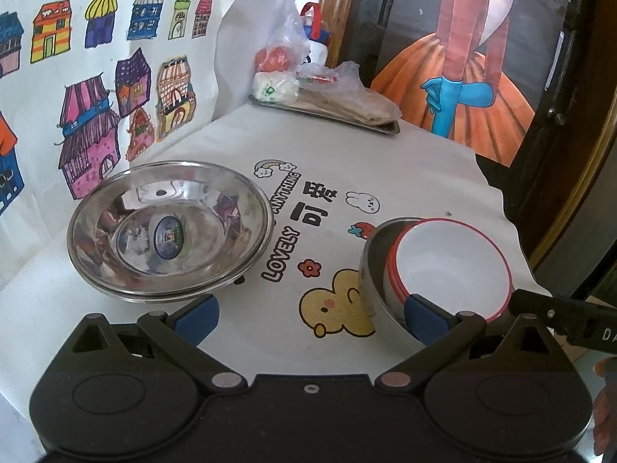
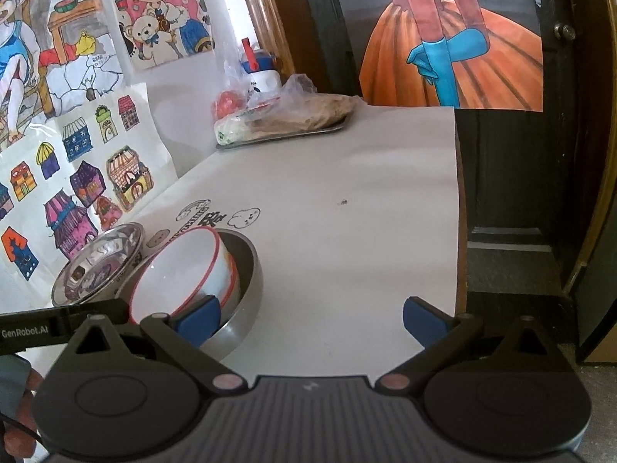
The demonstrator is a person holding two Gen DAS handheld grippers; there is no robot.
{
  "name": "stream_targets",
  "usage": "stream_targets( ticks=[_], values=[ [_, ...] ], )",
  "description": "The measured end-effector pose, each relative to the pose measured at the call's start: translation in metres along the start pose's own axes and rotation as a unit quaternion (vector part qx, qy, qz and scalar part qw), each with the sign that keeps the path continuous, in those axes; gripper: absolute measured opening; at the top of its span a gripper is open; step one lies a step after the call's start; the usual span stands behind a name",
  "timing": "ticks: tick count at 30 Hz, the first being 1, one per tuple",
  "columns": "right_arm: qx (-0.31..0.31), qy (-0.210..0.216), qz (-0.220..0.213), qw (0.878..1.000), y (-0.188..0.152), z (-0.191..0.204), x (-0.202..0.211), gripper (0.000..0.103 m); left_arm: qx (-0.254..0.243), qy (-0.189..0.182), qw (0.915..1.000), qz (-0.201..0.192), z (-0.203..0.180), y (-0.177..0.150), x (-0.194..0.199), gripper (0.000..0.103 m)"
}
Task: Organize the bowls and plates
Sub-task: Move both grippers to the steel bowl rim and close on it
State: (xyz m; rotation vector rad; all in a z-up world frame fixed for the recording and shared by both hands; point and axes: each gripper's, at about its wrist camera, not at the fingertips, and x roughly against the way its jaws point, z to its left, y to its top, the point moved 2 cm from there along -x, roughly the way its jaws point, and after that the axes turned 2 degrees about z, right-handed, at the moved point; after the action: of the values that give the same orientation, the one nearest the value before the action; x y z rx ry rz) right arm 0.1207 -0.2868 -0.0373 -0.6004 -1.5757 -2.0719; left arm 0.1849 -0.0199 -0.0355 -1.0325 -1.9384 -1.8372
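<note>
Both tools are spread wide, gripping nothing: the left tool [image 1: 310, 318] and right tool [image 2: 308, 318]. The red-rimmed white bowl [image 1: 455, 266] leans tilted inside a steel bowl [image 2: 246, 289], apparently nested to save room on the surface [image 2: 347, 200].

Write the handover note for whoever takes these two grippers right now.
Left gripper: open, holding nothing, low over the cloth between the two bowl groups.
Right gripper: open, holding nothing, with its left finger near the rim of the steel bowl.
Things: the white bowl with a red rim sits tilted inside that steel bowl on the right of the printed tablecloth. The wide steel basin stands apart to the left.
Done: white bowl nested in the steel bowl.
Left: probably seat the white bowl level, then bring the nested pair and the basin together.
</note>
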Motion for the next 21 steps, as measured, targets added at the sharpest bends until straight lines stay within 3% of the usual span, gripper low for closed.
stream_targets(
  ticks=[9, 21],
  values=[
    [0.003, -0.001, 0.006, 1.000, 0.0009, 0.0032, -0.0052, 0.101, 0.005, -0.005, 1.0000, 0.003, -0.0001, 0.0014, -0.0018, 0.093],
    [-0.016, 0.021, 0.006, 1.000, 0.0020, 0.0000, -0.0045, 0.083, 0.015, -0.027, 0.9995, 0.008, -0.0075, 0.0044, -0.0028, 0.072]
  ],
)
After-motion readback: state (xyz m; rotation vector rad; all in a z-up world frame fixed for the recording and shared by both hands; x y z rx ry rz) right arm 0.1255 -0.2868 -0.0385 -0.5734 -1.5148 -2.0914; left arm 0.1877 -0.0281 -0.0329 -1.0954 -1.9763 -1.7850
